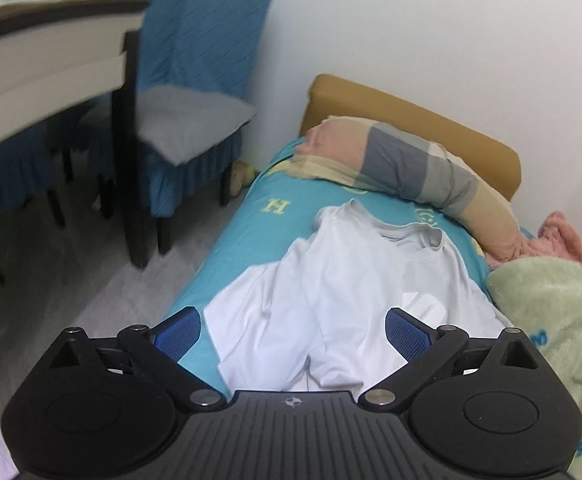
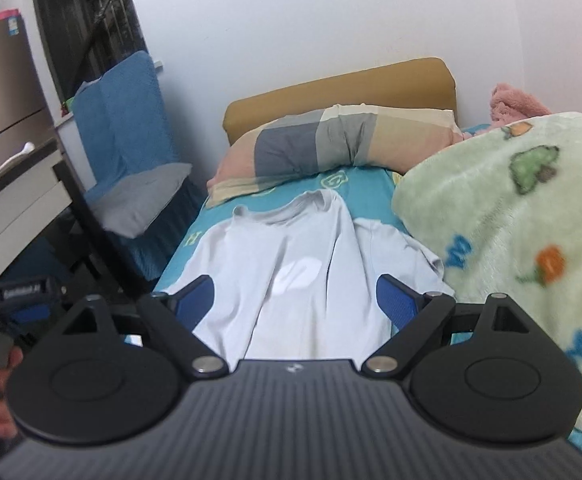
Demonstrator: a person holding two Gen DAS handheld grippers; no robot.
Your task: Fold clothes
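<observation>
I see both my left gripper (image 1: 293,330) and right gripper (image 2: 295,296) spread wide, empty, above a pale, soft, creased T-shirt (image 1: 343,280) lying on the teal bedsheet (image 1: 251,224), beside a fleecy green blanket (image 2: 511,216)

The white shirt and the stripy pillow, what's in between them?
Only bare turquoise bedsheet with yellow print lies between the shirt collar and the pillow. The right wrist view shows it best.
</observation>
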